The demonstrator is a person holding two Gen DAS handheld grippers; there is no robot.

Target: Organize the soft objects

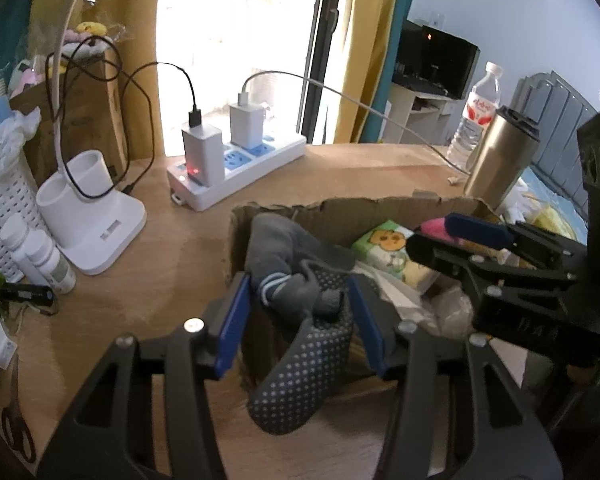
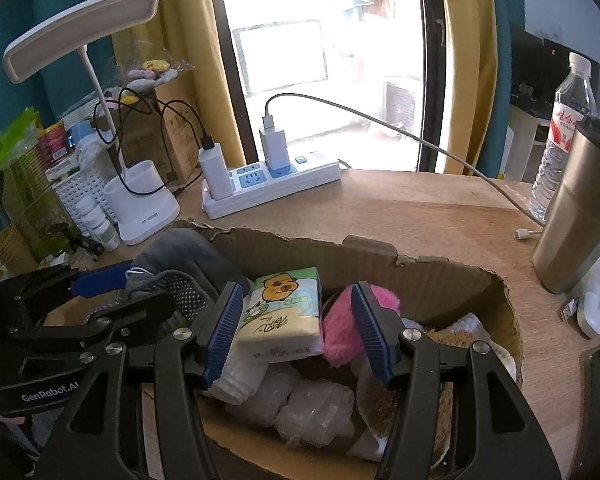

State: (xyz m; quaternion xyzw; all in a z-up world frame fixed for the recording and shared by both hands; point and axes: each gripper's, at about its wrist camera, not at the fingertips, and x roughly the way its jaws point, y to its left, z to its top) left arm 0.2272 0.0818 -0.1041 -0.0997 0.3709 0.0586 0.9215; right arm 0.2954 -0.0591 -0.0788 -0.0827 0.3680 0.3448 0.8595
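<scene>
A: Item one, grey dotted sock [image 1: 300, 364]?

B: Lower centre of the left wrist view, draped over the near wall of the cardboard box [image 1: 380, 204], toe hanging outside. It looks limp, light and grippy from the dots. Best taken at the bunched cuff, where the fabric is thickest.

A: Left gripper [image 1: 298, 316]?

B: Jaws part open, the sock's bunched top between the blue pads; the pads do not seem to press on it, so I judge it released, not held.

A: Right gripper [image 2: 298, 330]?

B: Lower centre of the right wrist view, jaws standing wide over the box and gripping nothing. Tissue pack [image 2: 284, 314] and pink fluffy item [image 2: 340, 328] lie between and behind the pads.

A: Handling of those?

B: Tissue pack: soft, slick wrapper, so pinch across the short sides. Pink item: plush and compressible, so any hold should serve.

A: Legible writing?

B: "GenRobot.AI" on the left gripper's body, lower left of the right wrist view. The tissue pack bears a cartoon animal and Chinese characters, not readable. The water bottle [image 2: 560, 136], upper right, has a red label, also illegible.
</scene>
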